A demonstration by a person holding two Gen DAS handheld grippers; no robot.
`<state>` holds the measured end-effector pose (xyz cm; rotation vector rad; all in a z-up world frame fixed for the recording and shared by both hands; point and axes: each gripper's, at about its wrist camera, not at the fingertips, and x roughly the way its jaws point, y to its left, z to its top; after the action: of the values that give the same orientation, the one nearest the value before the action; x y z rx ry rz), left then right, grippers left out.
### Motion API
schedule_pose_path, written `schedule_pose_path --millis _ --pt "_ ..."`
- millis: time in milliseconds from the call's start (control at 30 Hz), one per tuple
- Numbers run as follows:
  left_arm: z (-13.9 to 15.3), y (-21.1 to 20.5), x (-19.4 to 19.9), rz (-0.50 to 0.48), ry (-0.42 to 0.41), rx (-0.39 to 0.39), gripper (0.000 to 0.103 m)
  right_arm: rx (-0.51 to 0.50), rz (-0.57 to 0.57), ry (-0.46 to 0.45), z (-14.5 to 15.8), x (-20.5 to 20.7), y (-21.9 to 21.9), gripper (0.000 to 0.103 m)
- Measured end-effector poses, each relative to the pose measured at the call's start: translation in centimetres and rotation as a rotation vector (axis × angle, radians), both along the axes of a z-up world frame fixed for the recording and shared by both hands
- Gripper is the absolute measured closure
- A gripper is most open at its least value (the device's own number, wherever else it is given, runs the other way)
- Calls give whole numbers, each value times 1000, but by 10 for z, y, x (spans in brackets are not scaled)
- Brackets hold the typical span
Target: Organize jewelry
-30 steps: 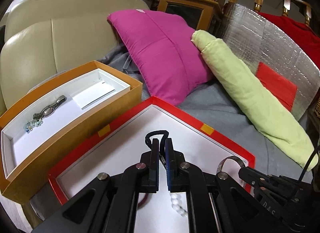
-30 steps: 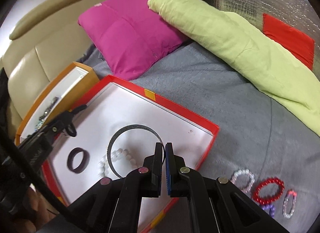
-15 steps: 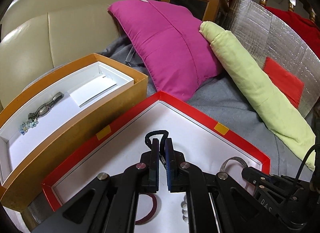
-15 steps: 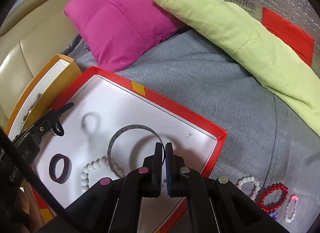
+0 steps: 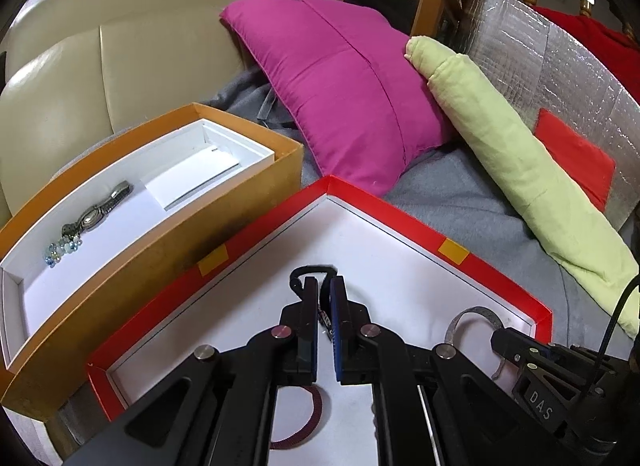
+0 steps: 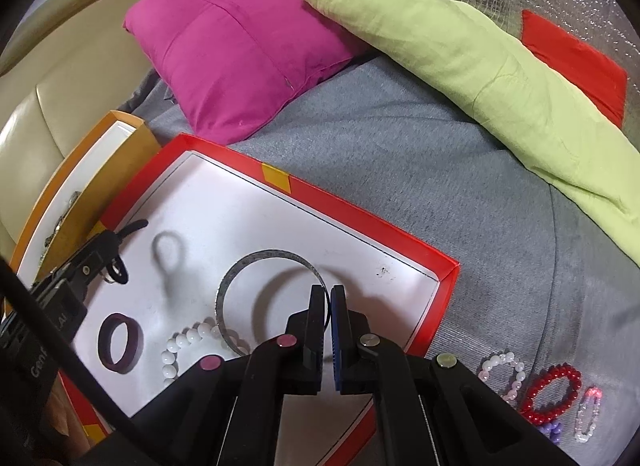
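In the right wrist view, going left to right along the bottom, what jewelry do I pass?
Dark purple bangle → white bead bracelet → silver bangle → pale pink bead bracelet → red bead bracelet → clear pink bracelet.

Bare white floor at red tray (image 6: 362, 225) far corner, orange box (image 5: 168, 258) walling left

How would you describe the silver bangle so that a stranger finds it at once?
Look inside the red box on the grey blanket. On its white floor lies the silver bangle, nearest the right gripper. It is a thin metal hoop, unlike the white beads and dark ring.
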<state>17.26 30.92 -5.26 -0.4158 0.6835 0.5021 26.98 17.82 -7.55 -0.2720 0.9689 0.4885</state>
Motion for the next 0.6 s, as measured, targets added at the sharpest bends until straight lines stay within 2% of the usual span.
schedule_pose_path --millis 33,100,133,167,300,367,467,500,533,600 --pt "1 0 0 6 0 3 93 2 -3 1 0 0 0 96" --pt "1 0 0 14 2 5 78 12 -3 4 1 0 -1 96" --pt "1 1 -1 21 3 6 65 14 0 5 2 0 0 96" --pt "2 2 -2 31 -1 10 58 18 0 2 3 -1 -1 96" --pt "8 7 -12 87 -32 26 47 53 -9 -29 17 -5 -10 96" --pt "11 10 -17 119 -49 31 46 73 -24 -48 26 -8 -21 86" --pt "16 11 -24 164 -72 35 38 108 -58 -79 40 -14 -44 52" --pt "18 10 -26 175 -80 38 37 118 -72 -98 45 -17 -53 34" --pt "19 9 -27 182 -86 41 35 127 -91 -123 50 -21 -64 27" --pt "23 5 -30 189 -96 47 31 144 -120 -146 58 -26 -84 27"
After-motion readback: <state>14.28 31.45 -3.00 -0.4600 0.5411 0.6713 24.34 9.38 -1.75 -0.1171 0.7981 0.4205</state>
